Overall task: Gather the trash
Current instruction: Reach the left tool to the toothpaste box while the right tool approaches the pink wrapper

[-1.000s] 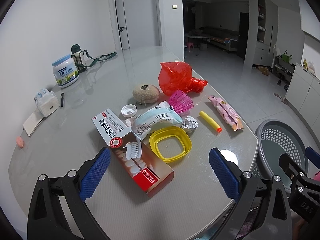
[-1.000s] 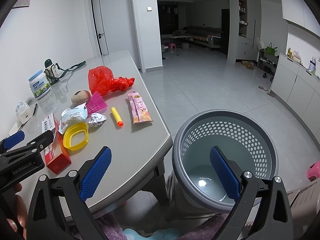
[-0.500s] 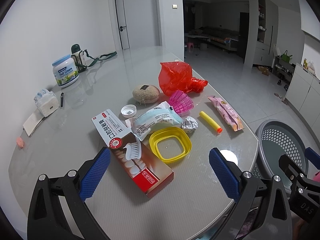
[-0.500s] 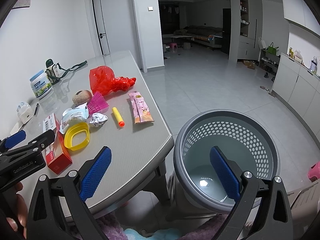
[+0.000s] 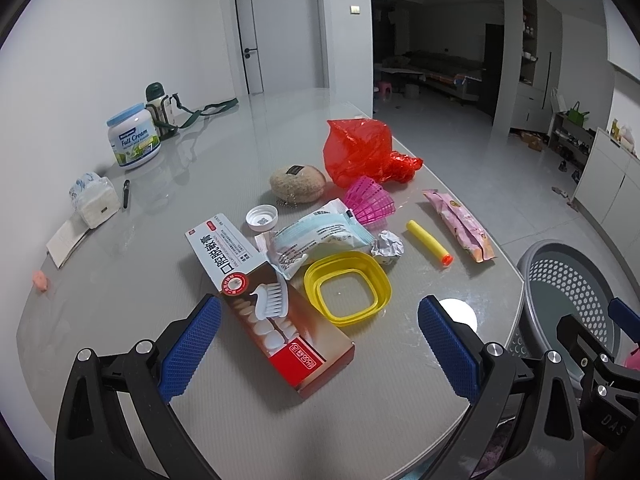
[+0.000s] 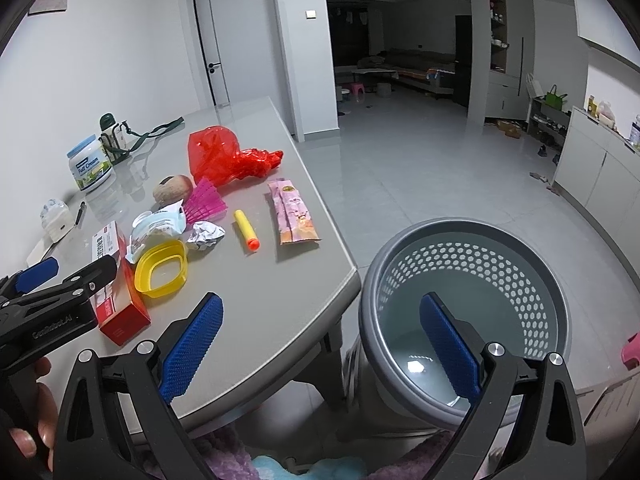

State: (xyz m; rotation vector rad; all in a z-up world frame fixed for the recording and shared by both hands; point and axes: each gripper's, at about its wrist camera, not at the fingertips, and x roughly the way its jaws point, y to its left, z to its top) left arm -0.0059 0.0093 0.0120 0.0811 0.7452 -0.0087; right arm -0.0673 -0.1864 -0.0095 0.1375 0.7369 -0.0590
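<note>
Trash lies on the grey table (image 5: 140, 308): a red-and-white toothpaste box (image 5: 268, 300), a yellow square ring (image 5: 346, 288), a pale blue wrapper (image 5: 320, 236), a foil ball (image 5: 386, 246), a yellow foam dart (image 5: 428, 244), a pink snack wrapper (image 5: 460, 224), a pink shuttlecock (image 5: 368, 202), a white cap (image 5: 262, 216) and a red plastic bag (image 5: 364, 152). My left gripper (image 5: 320, 348) is open and empty, just short of the box. My right gripper (image 6: 320, 344) is open and empty, over the table edge beside the grey perforated bin (image 6: 464, 300).
A Full Cream tub (image 5: 134, 136), a green flask (image 5: 158, 108), a tissue pack (image 5: 94, 200), a pen (image 5: 126, 192) and a beige pouch (image 5: 298, 184) sit further back. The table's rounded edge (image 6: 348, 276) meets the bin. Open tiled floor (image 6: 440, 160) lies to the right.
The right wrist view has shifted slightly, so table and bin sit a little further right. The left gripper has stayed still. Both grippers stay open.
</note>
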